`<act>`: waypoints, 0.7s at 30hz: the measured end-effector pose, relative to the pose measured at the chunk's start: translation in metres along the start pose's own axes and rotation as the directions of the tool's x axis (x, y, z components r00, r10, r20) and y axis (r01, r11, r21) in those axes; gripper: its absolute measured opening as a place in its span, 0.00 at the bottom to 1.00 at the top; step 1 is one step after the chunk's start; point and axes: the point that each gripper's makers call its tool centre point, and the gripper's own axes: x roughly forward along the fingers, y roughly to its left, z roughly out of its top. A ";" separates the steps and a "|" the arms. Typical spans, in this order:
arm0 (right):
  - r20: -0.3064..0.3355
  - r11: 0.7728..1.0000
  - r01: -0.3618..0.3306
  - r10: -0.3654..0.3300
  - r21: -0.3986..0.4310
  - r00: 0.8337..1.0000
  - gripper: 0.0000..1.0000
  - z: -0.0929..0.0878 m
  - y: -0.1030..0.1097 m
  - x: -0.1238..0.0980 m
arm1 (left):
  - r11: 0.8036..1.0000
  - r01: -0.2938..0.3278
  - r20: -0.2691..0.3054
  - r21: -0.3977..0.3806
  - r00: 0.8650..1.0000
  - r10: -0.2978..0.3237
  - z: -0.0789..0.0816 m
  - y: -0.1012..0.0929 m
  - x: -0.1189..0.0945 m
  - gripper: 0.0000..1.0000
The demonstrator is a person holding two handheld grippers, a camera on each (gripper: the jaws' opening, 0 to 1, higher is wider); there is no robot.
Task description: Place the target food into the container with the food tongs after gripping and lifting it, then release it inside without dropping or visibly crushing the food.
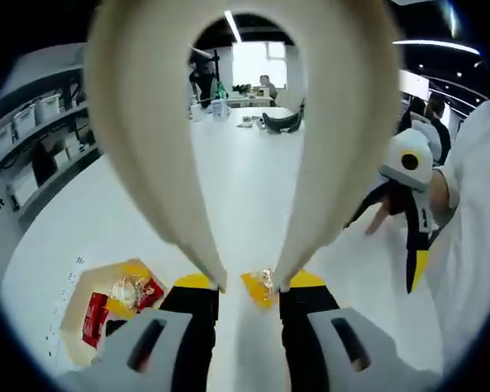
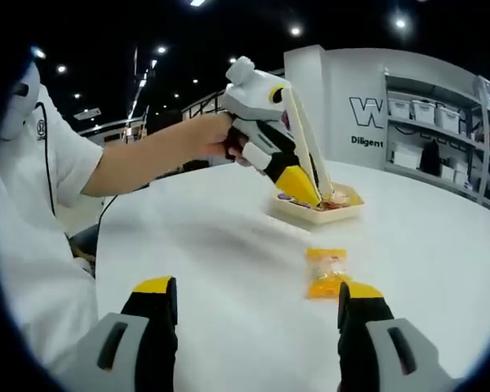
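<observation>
The left gripper [image 2: 298, 184] clamps the food tongs [image 1: 245, 147] above the yellow snack packet [image 2: 327, 272]. The right gripper [image 2: 257, 314] stands apart, empty. Grasping is pending; next, the tongs must descend and straddle the packet, away from the tray [image 2: 317, 208].

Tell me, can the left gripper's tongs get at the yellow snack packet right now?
Probably yes: the cream tongs held in the left gripper are open, the yellow snack packet lies alone on the white table, nothing between them.

The left gripper view rides above the counter [image 1: 245, 188], looking out between the cream tongs [image 1: 245, 163], with the yellow packet [image 1: 260, 287] close beneath, apparently looking steeply down. The right gripper view sits low, facing across the same counter toward that packet [image 2: 327, 272] and the tray [image 2: 318, 208] beyond it. Both views share packet and tray [image 1: 90, 302].
</observation>
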 end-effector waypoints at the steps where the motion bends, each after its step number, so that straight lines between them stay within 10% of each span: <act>1: 0.000 1.000 0.000 0.000 0.001 1.000 0.79 0.000 0.000 0.000 | 1.000 0.005 -0.003 0.000 1.000 -0.005 -0.001 -0.001 0.002 0.28; 21: 0.000 1.000 -0.001 0.001 0.006 1.000 0.79 -0.002 -0.003 0.000 | 0.998 0.054 -0.058 -0.027 0.997 -0.056 -0.030 -0.016 0.031 0.28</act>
